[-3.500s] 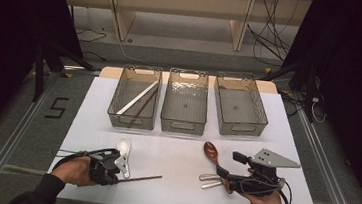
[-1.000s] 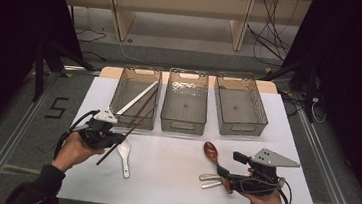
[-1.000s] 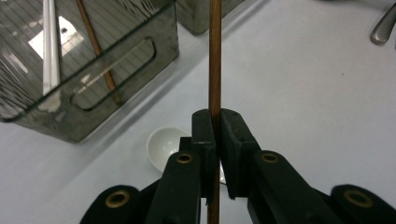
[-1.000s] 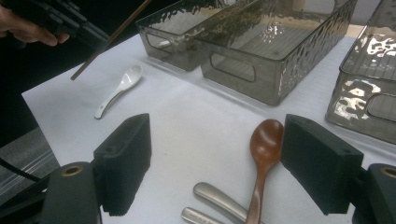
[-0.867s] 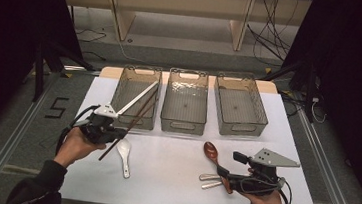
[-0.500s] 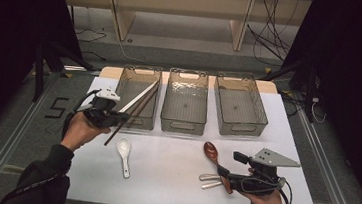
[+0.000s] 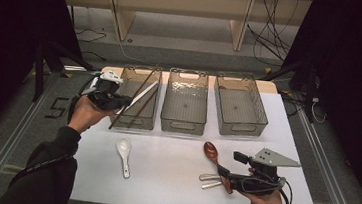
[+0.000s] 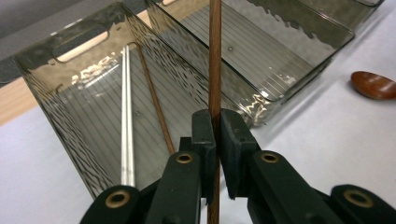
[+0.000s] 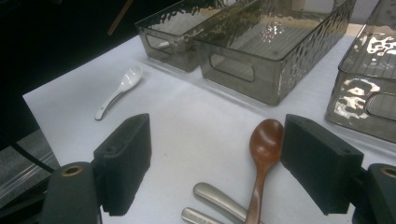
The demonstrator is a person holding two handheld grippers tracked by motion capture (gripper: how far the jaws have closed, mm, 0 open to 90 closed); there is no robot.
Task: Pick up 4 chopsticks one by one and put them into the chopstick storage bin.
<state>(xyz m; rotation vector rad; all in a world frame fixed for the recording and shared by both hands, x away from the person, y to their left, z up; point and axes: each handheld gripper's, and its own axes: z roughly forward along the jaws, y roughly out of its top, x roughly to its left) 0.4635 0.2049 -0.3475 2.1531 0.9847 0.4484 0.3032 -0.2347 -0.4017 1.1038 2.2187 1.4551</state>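
The step in hand looks like sorting cutlery into the bins: the left gripper [image 8: 215, 135] has its jaws pinched tight on a brown chopstick [image 8: 215, 56], held slanting over the near end of the left bin [image 7: 137, 98], where a pale chopstick [image 8: 126, 116] and another brown one [image 8: 156, 105] already lie. The right gripper [image 9: 215, 163] rests on the table [image 7: 172, 176] with jaws wide apart and nothing between them, the wooden spoon [image 9: 263, 140] just ahead, the metal handles [image 9: 219, 198] beside it and a white spoon [image 7: 124, 149] well apart. Next, I judge, the stick wants lowering along the bin's length before the jaws part; crosswise it could catch the rim.
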